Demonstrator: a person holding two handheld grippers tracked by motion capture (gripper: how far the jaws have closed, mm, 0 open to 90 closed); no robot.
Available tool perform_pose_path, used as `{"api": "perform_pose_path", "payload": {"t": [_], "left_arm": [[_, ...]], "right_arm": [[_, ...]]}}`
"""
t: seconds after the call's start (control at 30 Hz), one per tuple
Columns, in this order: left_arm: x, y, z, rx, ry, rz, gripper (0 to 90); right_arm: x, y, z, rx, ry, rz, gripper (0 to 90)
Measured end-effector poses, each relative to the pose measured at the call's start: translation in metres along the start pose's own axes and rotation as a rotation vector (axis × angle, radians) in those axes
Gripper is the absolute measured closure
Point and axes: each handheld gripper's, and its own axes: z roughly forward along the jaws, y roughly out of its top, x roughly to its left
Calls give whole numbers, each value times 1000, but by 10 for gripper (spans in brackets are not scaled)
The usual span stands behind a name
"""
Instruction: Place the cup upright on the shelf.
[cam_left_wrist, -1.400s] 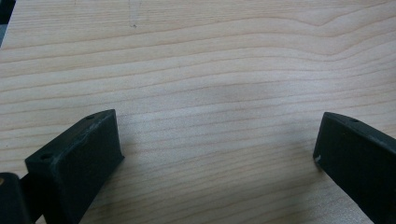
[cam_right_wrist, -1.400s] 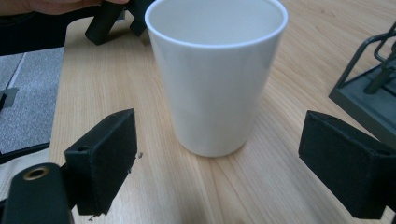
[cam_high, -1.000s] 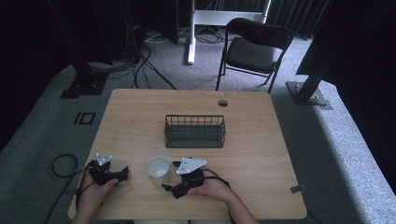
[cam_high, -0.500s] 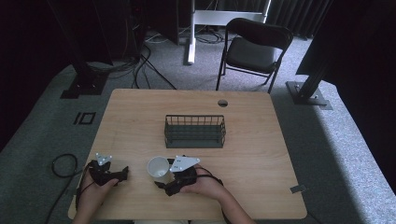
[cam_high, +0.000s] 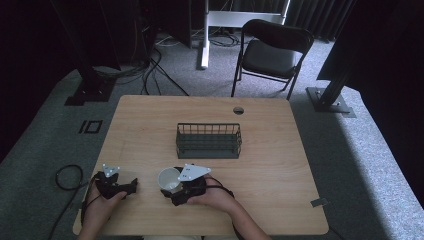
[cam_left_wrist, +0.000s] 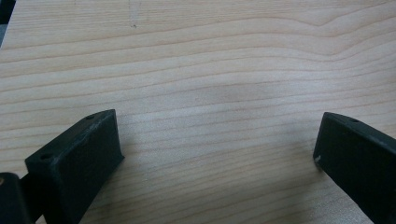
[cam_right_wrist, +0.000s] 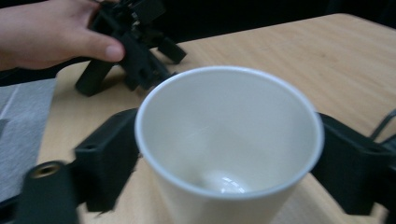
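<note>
Pale wood, with a fine running grain, makes the top of the table (cam_high: 280, 150), which stands on grey carpet in a dim room; a black folding chair (cam_high: 272, 52) waits beyond the far edge, cables trail across the floor behind it, and a small round hole (cam_high: 238, 110) sits near the table's far rim. From above, the white paper cup (cam_high: 168, 179) stands upright close to the near edge, with the right gripper (cam_high: 175, 192) drawn up beside it. The right gripper view brings out what the high view cannot: the cup (cam_right_wrist: 229, 144) sits between the two black jaws, which are spread to either side of its wall, and whether they touch it I cannot tell. Farther off there, a hand grips the left gripper (cam_right_wrist: 135, 51). The left gripper (cam_high: 131, 186) rests on the table well apart from the cup, and its own view shows its jaws wide apart over bare wood. A dark wire basket (cam_high: 209, 141) stands mid-table, beyond the cup.
</note>
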Motion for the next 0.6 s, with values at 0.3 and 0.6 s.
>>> {"api": "perform_pose_path", "payload": {"t": [0.3, 0.6], "left_arm": [[0, 0, 0, 0, 0, -1, 11], [0, 0, 0, 0, 0, -1, 11]], "right_arm": [[-2, 6, -3, 20, 2, 8, 190], [-5, 16, -12, 19, 9, 10, 191]]}}
